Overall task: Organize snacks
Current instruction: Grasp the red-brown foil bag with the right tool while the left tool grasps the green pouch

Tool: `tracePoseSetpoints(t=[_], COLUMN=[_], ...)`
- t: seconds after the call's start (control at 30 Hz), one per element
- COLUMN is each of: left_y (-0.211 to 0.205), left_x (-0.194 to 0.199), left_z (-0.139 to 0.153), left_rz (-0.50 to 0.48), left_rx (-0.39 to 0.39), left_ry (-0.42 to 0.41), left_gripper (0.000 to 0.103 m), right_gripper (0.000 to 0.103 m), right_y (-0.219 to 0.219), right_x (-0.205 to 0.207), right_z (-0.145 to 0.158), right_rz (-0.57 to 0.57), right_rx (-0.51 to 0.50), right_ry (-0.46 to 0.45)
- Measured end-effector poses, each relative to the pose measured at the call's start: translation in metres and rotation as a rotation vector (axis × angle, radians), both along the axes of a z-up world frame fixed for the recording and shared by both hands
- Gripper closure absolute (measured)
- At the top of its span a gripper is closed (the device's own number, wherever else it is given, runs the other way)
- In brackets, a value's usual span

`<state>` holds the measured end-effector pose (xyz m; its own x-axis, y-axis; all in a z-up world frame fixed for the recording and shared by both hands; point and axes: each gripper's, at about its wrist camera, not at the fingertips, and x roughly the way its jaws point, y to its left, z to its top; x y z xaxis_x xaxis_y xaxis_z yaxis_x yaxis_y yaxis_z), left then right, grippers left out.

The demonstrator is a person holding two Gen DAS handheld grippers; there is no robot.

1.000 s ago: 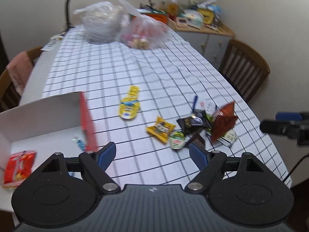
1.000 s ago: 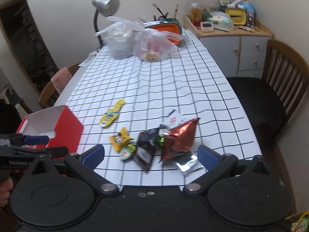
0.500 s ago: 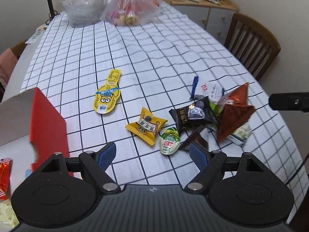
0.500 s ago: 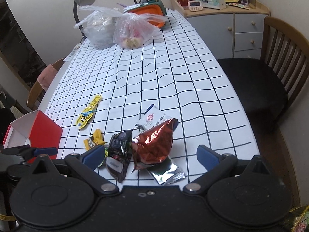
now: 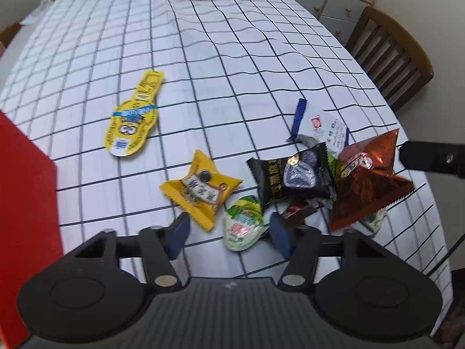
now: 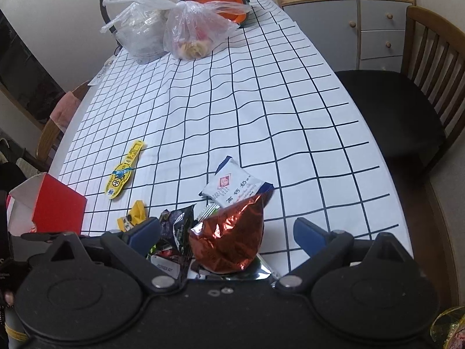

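Left tongs [image 5: 228,234] gape around the green packet [image 5: 242,222]; right tongs [image 6: 226,232], also released, straddle the red bag [image 6: 229,241]. Crowded neighbours risk getting pinched too.

Red box [image 5: 26,218] cropped left; silver packet [image 6: 232,273] mostly under copper bag [image 6: 229,238]

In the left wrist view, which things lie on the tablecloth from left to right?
Red box → long yellow minion packet → square yellow packet → green-and-white packet → black packet → copper foil bag.
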<state>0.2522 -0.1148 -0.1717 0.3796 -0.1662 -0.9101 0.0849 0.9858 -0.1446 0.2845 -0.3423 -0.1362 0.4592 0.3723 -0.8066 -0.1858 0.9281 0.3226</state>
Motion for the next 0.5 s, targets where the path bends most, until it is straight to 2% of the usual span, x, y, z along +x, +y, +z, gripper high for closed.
tracePoseSetpoints(t=[0.27, 0.5], left_y=[-0.012, -0.016], left_x=[0.011, 0.011], left_z=[-0.012, -0.016], left_rz=[-0.039, -0.037], left_rx=[0.006, 0.03], left_ry=[0.06, 0.062], left_gripper=[0.051, 0.053], right_gripper=[0.008, 0.015], right_y=[0.01, 0.018], right_x=[0.01, 0.009], right_z=[-0.014, -0.03], right_rz=[0.004, 0.001], right_rx=[-0.023, -0.044], right_ry=[0.048, 0.09])
